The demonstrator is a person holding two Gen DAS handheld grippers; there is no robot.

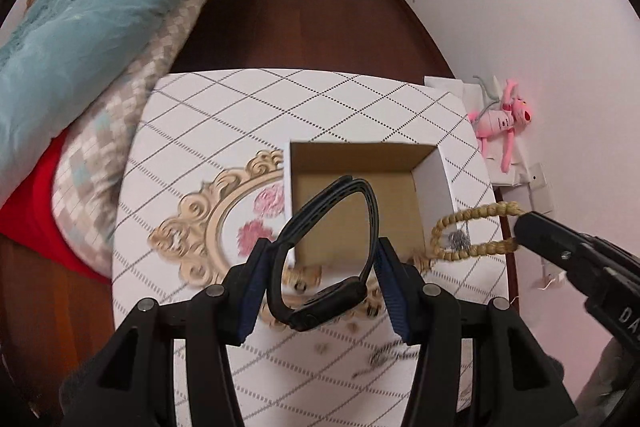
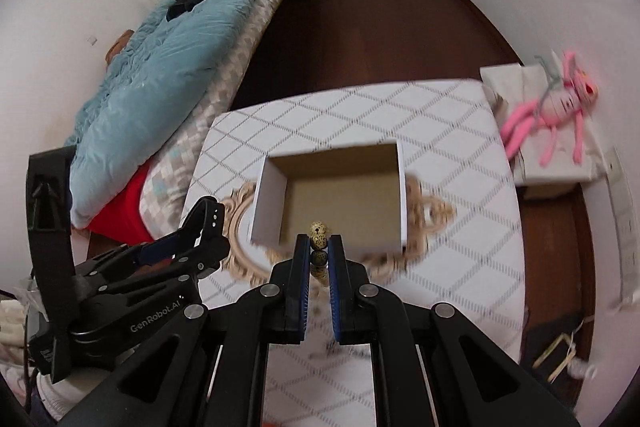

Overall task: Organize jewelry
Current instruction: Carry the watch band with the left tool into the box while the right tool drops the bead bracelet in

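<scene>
My left gripper (image 1: 322, 259) is shut on a black smartwatch (image 1: 320, 303), its strap looping up over the open cardboard box (image 1: 430, 183). My right gripper (image 2: 319, 247) is shut on a tan beaded bracelet (image 2: 319, 233), held above the box's (image 2: 268, 187) near edge. In the left wrist view the bracelet (image 1: 468, 219) hangs as a loop from the right gripper (image 1: 520, 227) to the right of the box. Loose beads (image 1: 304, 277) and a thin chain (image 1: 384, 355) lie on the table. The left gripper (image 2: 196, 231) shows at the left of the right wrist view.
The box stands on a white table (image 1: 224, 115) with a diamond pattern, beside an ornate gold-framed mirror (image 1: 200, 227). A bed with a blue duvet (image 1: 92, 15) is left. A pink plush toy (image 1: 504, 119) lies on a white stand at right.
</scene>
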